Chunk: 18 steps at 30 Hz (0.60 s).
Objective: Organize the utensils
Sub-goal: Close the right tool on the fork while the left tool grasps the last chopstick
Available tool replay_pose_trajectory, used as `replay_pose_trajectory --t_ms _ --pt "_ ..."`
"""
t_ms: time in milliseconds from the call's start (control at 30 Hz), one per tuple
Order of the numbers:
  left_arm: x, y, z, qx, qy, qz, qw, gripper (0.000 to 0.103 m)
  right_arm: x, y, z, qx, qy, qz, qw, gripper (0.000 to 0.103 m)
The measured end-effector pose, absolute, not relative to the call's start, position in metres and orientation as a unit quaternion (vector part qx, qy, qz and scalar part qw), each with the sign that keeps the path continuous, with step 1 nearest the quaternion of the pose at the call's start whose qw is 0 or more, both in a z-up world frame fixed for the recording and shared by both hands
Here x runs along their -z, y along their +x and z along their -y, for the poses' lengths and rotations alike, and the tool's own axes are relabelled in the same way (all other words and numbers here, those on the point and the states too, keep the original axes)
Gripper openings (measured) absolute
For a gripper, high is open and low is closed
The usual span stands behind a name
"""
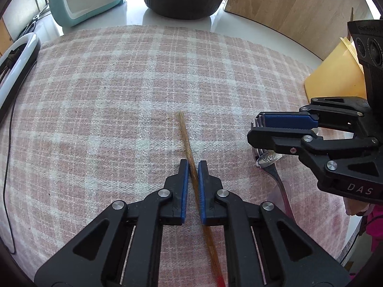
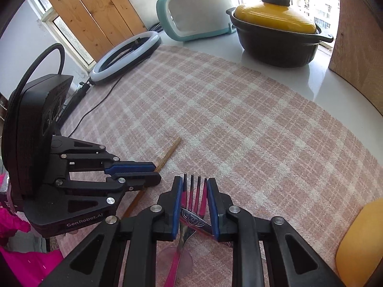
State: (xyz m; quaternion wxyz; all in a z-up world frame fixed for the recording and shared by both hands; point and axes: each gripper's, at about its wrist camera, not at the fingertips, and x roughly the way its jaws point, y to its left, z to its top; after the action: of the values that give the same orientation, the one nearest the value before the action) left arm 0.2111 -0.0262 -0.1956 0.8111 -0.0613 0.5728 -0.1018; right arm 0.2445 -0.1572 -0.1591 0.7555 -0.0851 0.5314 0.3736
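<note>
Checked cloth (image 1: 119, 95) over white counter (image 1: 239, 24); left claw (image 1: 193, 167) pinches chopstick (image 1: 184, 131), right claw (image 2: 195, 184) clamps fork (image 2: 195, 191).

Both wrist views close, steeply down, sharing checked cloth (image 1: 119, 95).

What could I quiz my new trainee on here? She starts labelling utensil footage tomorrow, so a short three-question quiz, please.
1. True or false: the left gripper has its fingers closed on a chopstick.
2. What lies between the right gripper's fingers? A) a spoon B) a fork C) a knife
3. Fill in: the lid on the black pot is ____.

Key: 1 true; 2 B, the fork; 3 yellow.
</note>
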Motion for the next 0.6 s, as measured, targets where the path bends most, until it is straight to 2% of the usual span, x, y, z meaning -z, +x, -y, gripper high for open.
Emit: replay_pose_trajectory --t_ms 333,600 --pt "0.182 0.198 0.004 0.101 -0.112 -0.550 0.821 0.003 0.135 0.235 0.169 -0.359 -0.069 -0.502 0.784 0.019" --pt "0.148 0.182 -0.004 0.108 -0.128 -0.515 0.841 0.003 0.111 0.219 0.170 -0.361 -0.074 -0.465 0.805 0.019"
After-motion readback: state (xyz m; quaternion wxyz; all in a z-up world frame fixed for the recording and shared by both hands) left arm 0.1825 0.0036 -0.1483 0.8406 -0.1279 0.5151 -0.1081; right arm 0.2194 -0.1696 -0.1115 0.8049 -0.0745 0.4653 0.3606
